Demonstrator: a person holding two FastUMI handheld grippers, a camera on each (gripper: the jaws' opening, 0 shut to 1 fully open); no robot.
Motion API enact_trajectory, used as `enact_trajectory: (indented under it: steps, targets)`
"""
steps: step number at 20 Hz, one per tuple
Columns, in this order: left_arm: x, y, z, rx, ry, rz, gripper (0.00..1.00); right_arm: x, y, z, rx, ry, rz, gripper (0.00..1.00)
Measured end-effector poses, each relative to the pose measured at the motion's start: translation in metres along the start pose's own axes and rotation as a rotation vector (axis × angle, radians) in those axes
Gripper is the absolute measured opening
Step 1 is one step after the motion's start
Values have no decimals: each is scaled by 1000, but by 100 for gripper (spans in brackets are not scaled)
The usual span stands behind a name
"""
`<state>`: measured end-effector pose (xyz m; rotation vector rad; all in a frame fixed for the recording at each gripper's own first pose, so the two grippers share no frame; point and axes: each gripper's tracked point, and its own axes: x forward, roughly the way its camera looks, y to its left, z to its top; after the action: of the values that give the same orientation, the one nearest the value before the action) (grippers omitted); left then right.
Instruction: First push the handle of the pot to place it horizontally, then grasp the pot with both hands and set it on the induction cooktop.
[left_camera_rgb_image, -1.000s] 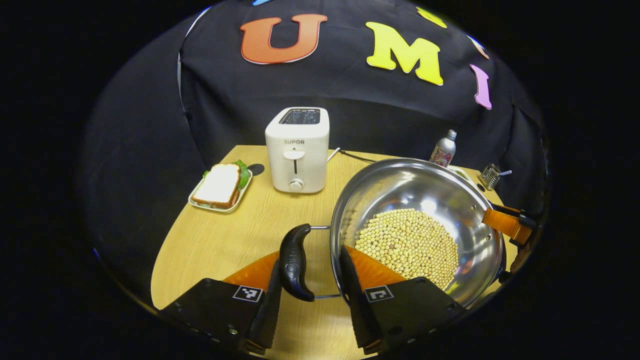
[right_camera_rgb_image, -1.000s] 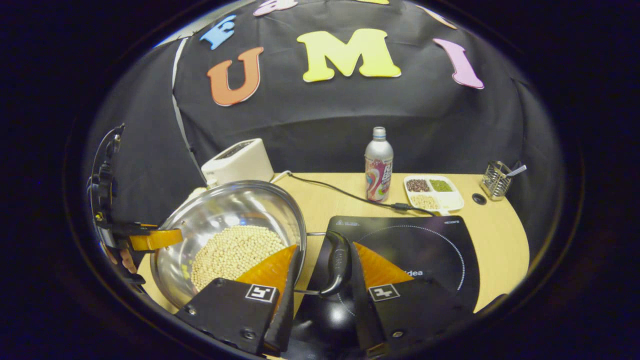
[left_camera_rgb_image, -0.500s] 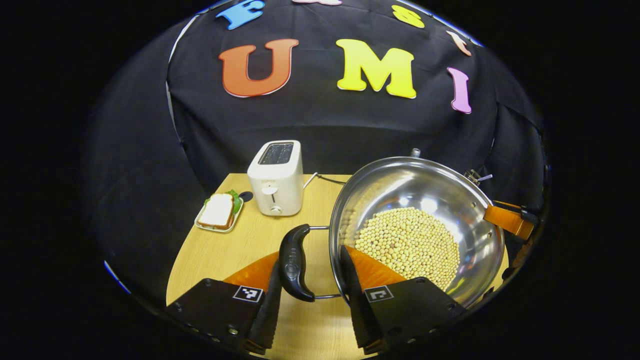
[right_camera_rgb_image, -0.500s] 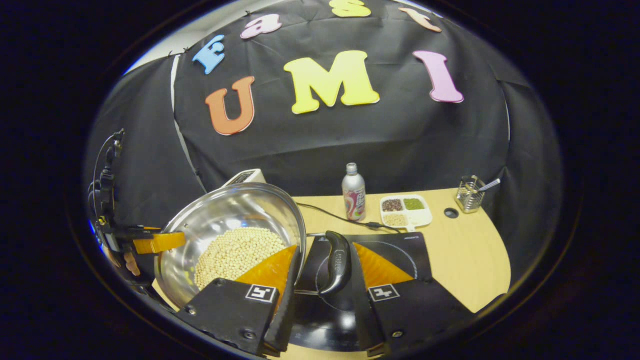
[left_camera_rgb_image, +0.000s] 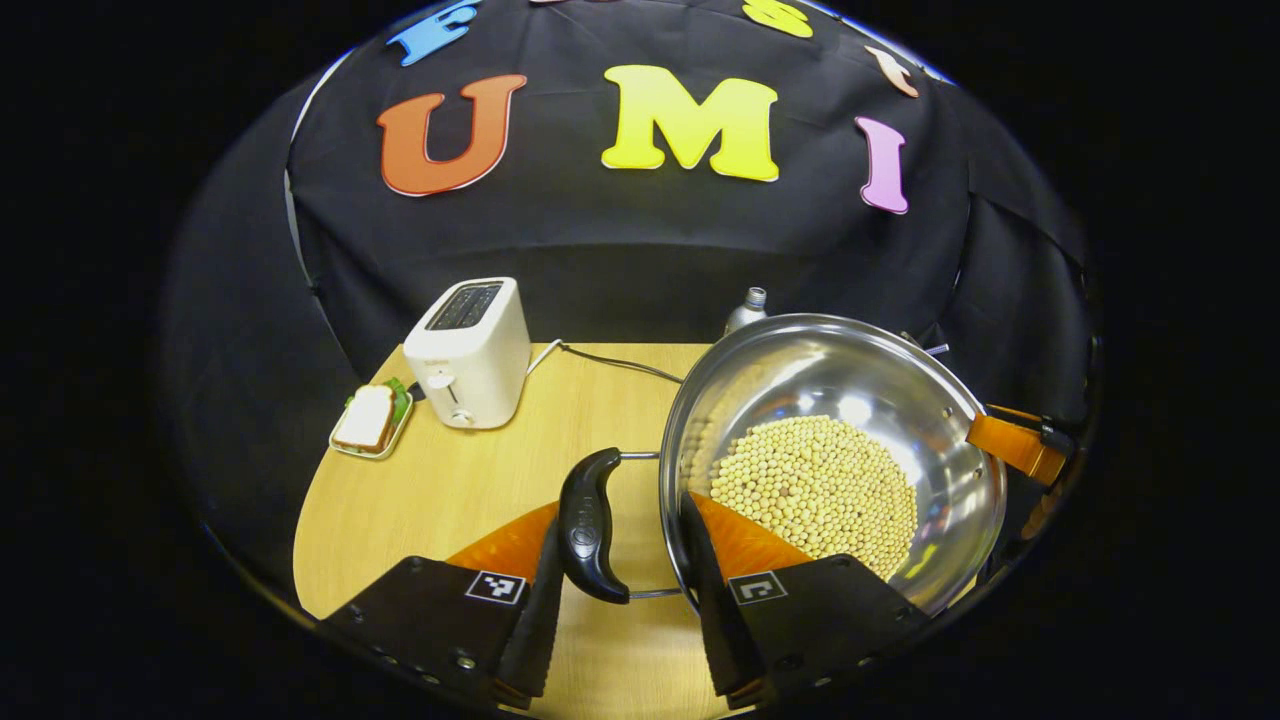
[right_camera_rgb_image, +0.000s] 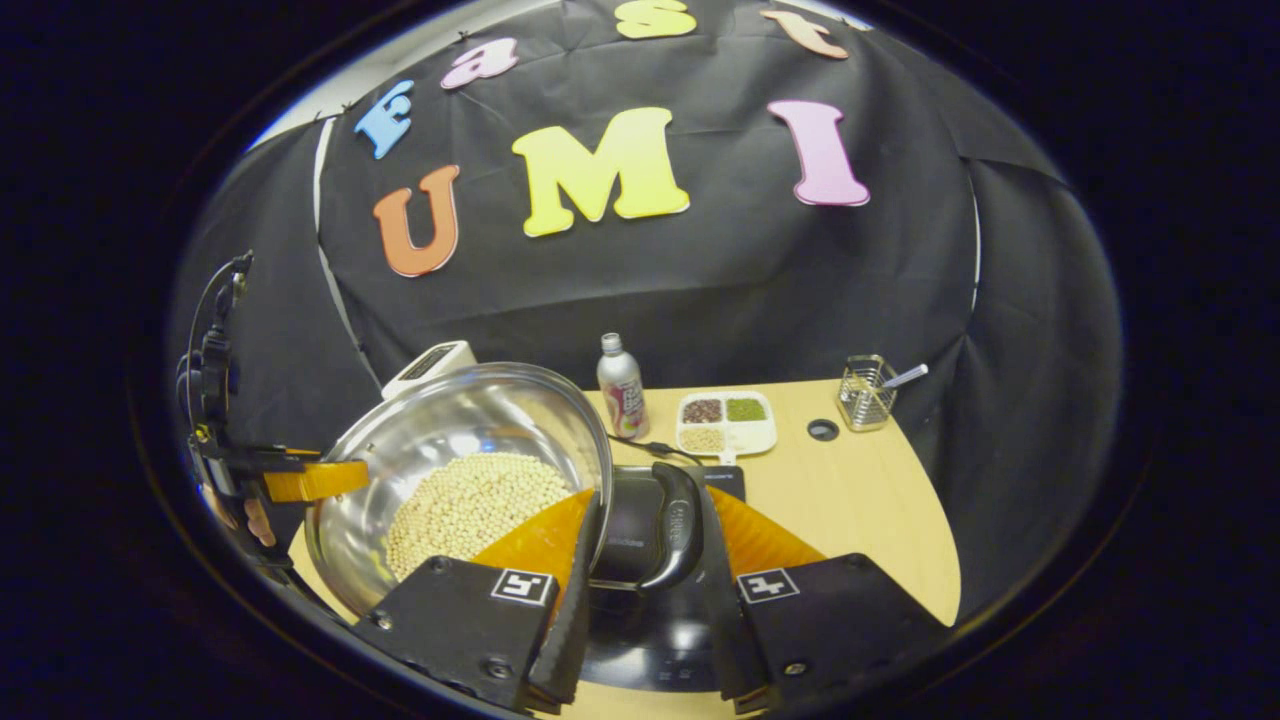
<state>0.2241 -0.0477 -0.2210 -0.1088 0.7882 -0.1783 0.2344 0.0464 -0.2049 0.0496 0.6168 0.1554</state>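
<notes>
The steel pot (left_camera_rgb_image: 835, 460), its bottom covered with pale soybeans (left_camera_rgb_image: 815, 485), hangs in the air between the two grippers, each straddling one of its black side handles. In the left gripper view, the left gripper (left_camera_rgb_image: 620, 590) brackets the left handle (left_camera_rgb_image: 587, 525) at 6 o'clock: one finger sits just outside the handle, the other lies inside the rim on the pot wall, so the jaws appear clamped across handle and rim together. In the right gripper view, the right gripper (right_camera_rgb_image: 640, 580) takes the right handle (right_camera_rgb_image: 676, 525) the same way, with the pot bowl at 8 o'clock and the far gripper at 9 o'clock. Holding both handles at opposite sides keeps the bowl level, which matters because the loose beans would roll toward any low edge.

The black induction cooktop (right_camera_rgb_image: 640, 615) lies directly under the right handle on the wooden table (right_camera_rgb_image: 850, 490), so the pot seems nearly over its target. Beyond it, at 12 o'clock, stand a drink bottle (right_camera_rgb_image: 621, 385) and a divided tray of grains (right_camera_rgb_image: 727, 422); a wire utensil holder (right_camera_rgb_image: 866, 392) is at 1 o'clock. The white toaster (left_camera_rgb_image: 468, 352) and a sandwich plate (left_camera_rgb_image: 372, 422) sit at 10 o'clock in the left gripper view, well apart from the path.
</notes>
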Motion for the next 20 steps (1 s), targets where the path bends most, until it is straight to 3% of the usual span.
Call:
enact_trajectory:
  steps: [7,19,20]
  targets:
    - [34,-48,4,29,3,-28,59,15,-55,-3,20,10,-35,53]
    - [93,-74,-19,22,58,-37,59,69,-96,-37,57,94,-52,53]
    - [97,-75,-22,18,64,-38,69,73,-97,-40,63,100,-53,53]
